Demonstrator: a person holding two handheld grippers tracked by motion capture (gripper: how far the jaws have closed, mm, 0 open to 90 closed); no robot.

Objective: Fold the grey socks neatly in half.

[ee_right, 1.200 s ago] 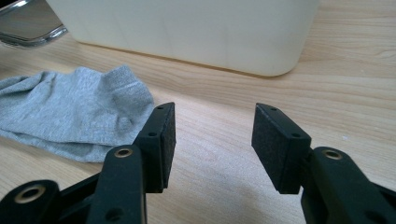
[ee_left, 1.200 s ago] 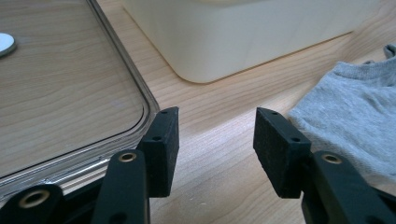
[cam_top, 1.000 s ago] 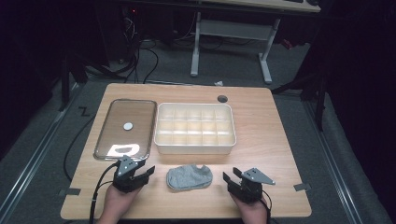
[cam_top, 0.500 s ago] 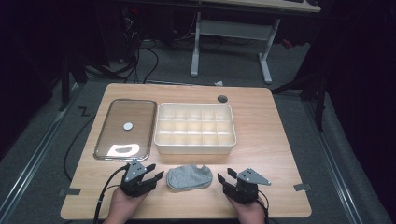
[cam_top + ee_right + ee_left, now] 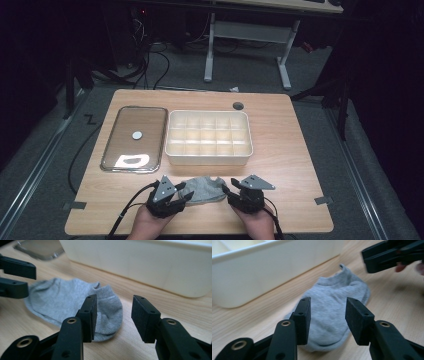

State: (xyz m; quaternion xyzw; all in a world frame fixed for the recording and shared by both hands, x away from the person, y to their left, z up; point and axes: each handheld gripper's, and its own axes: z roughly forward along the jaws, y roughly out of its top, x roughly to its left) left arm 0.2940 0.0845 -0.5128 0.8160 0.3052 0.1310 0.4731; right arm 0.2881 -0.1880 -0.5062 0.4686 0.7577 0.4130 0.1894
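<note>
Sock: a grey sock [image 5: 204, 189] lies flat near the desk's [image 5: 295, 150] front edge, before the white divided box [image 5: 208, 137].
Left gripper [image 5: 184, 196]: jaws partly apart and just closing, at the sock's left end, not yet pressing.
Right gripper [image 5: 226, 191]: likewise, at the right end, probably to lift both ends together.
High view: clear lid [image 5: 134, 138] left of the box.
Gripper views: bare gaps beside each pad.

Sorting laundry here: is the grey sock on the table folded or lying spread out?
Spread out: the sock lies flat, slightly rumpled, on the table, not folded or rolled.
</note>
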